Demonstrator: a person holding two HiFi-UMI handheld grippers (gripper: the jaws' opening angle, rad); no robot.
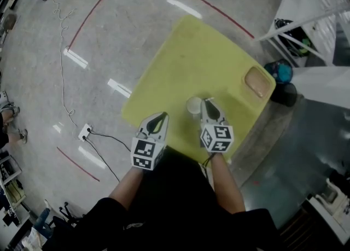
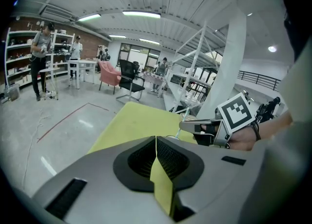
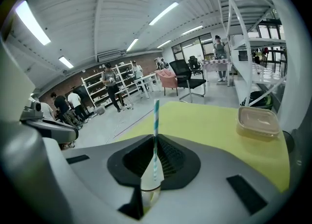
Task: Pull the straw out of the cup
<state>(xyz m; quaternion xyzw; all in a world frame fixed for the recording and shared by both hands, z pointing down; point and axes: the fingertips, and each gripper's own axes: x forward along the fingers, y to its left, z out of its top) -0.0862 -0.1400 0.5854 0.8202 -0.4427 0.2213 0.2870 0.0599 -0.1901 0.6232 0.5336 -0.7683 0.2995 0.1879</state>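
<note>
Pinching the striped straw (image 3: 156, 115) is the step in hand, by my reading. In the right gripper view the right gripper (image 3: 155, 145) has its jaws drawn almost together at frame centre, with the straw upright between the pads, which look to press on it; the straw's lower end runs down into the pale cup (image 3: 150, 191) at lower centre, so it is not yet out; the yellow table (image 3: 204, 115) fills the middle right; a lidded container (image 3: 257, 122) sits at right, well apart from the cup. The next move calls for a straight lift along the straw's own line, grip firm and cup left standing; nothing steadies the cup, so a slanted pull could tip it.

In the left gripper view the left gripper (image 2: 156, 140) has its jaws together on nothing; only table shows through the slit; the right gripper appears at middle right, its marker cube (image 2: 237, 112) turned to the camera, the thin straw at its tips.

In the head view both grippers lie at lower centre over the table's near edge; the left stands apart from the cup; the right one's tips are just beside the cup, whether touching I cannot tell; the straw is too small to make out. Counted: one straw, one cup, one lidded container, one table, two grippers.
</note>
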